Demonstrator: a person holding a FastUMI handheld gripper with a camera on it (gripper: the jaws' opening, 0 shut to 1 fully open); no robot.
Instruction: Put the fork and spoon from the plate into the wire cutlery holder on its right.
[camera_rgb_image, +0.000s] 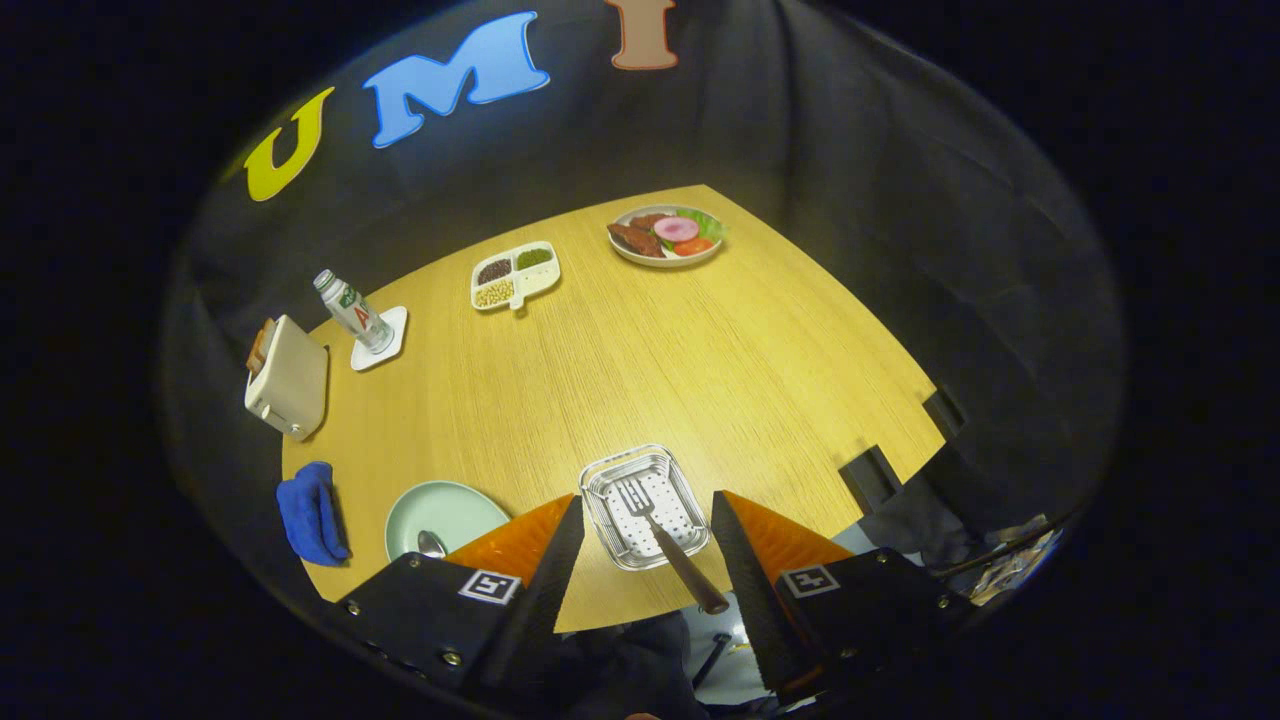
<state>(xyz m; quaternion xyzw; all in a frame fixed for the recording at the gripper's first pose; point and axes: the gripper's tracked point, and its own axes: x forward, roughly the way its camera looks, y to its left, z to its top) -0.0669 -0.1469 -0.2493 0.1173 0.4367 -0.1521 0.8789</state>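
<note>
Table (700, 360): gripper (645, 545) high, spread over fork (660, 535).

Bright table (700, 370), dim surroundings, perhaps overhead light

Between the spread fingers of the gripper (645, 540), which hold nothing, the cutlery holder (643, 492) looks like shiny perforated metal. The fork (655, 530) inside has bright metal tines and a dark matt handle. The table (700, 360) is smooth, light wood grain. Beside the left finger, the plate (440, 510) looks glossy.
</note>
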